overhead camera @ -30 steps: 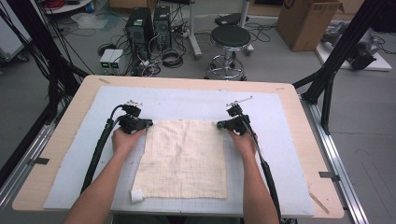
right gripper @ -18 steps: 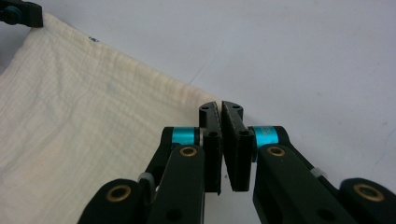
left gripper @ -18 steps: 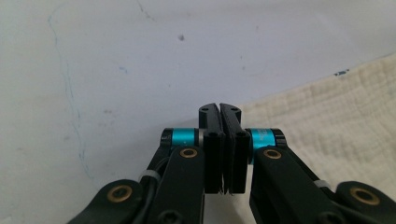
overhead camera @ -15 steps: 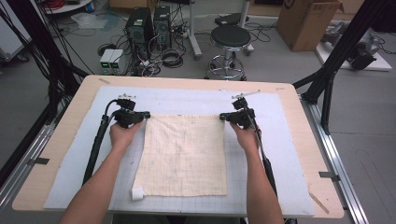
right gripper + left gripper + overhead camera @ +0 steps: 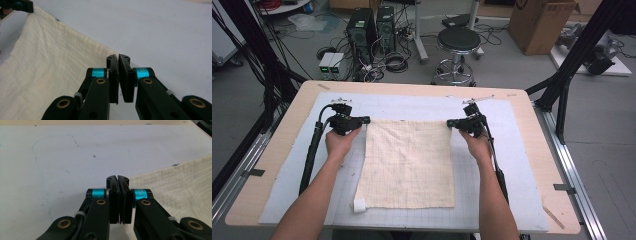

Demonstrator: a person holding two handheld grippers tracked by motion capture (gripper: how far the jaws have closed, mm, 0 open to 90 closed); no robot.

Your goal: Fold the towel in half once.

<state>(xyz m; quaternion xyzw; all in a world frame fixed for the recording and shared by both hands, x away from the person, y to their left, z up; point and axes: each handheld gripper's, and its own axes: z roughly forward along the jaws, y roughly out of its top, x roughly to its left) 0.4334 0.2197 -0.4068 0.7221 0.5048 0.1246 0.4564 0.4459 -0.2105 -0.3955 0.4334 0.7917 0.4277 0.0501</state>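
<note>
Both grippers have drawn the cloth's far edge toward the table's far edge.
Cream square woven cloth [image 5: 408, 162] lies mid-mat; left gripper [image 5: 363, 120] and right gripper [image 5: 451, 122] are clamped on its far corners.

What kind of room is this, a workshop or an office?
Most likely a lab or workshop: computer towers and tangled cables sit on the floor, beside a stool, a cardboard box and a black frame around the table.

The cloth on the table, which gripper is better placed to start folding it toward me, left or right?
Neither has an edge. The left gripper is shut on the cloth's far left corner, and the right gripper is shut on its far right corner, level with each other. Likely both draw the far edge back together.
</note>
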